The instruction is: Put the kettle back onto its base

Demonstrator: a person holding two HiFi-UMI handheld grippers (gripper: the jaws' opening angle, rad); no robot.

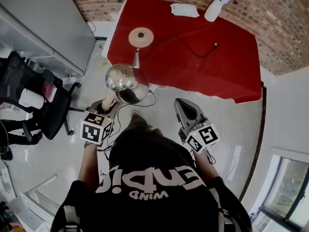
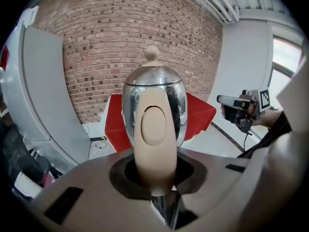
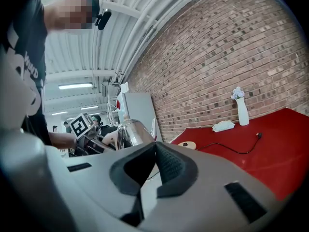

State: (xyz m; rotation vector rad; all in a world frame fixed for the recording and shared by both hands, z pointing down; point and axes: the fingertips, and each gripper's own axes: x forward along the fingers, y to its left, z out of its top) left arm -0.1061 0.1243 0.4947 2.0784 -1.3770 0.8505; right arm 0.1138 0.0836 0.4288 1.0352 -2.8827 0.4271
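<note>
Left gripper (image 1: 109, 103): clamped on the kettle's beige handle.
Right gripper (image 1: 181, 105): jaws together, nothing held.
Kettle (image 1: 126, 82): upright in the air, short of the table edge.
Progress: lifted but not seated; carrying over and lowering are left.
Base (image 1: 141, 36): bare, near a corner of the red table (image 1: 231, 66).
Cord (image 1: 193, 50), vase (image 1: 214, 7): beyond the base, likely no obstruction.

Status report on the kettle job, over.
Left gripper shut on kettle handle; right gripper shut, empty. Kettle aloft near red table edge. Base bare, only its cord alongside.
</note>
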